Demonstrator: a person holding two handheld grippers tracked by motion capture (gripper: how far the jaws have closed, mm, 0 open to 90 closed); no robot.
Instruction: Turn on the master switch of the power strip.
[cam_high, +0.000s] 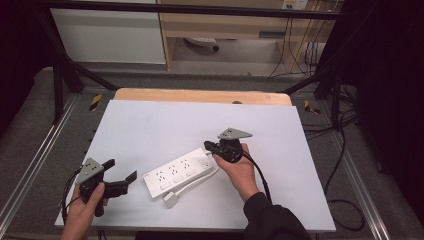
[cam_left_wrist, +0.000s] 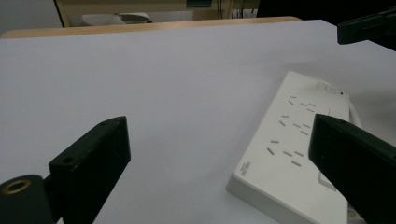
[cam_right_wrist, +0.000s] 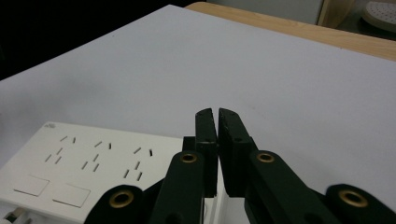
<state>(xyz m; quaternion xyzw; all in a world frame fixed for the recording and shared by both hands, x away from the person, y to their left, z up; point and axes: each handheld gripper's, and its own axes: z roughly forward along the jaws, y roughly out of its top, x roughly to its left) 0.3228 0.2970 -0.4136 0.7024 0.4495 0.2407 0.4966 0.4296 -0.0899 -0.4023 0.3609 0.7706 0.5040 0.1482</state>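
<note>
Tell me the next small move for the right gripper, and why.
Probably press down a little: the right gripper is shut, its fingers over the switch end of the power strip, while the left gripper hangs open beside it.

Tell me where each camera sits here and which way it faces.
High view: above the person's side, looking forward and down on the table; both hands and forearms enter from the bottom.
Left gripper view: rides the left gripper, jaws wide apart, facing the power strip.
Right gripper view: rides the right gripper, jaws together, at the power strip's switch end.
All three share the power strip; the high view also shows both grippers.
</note>
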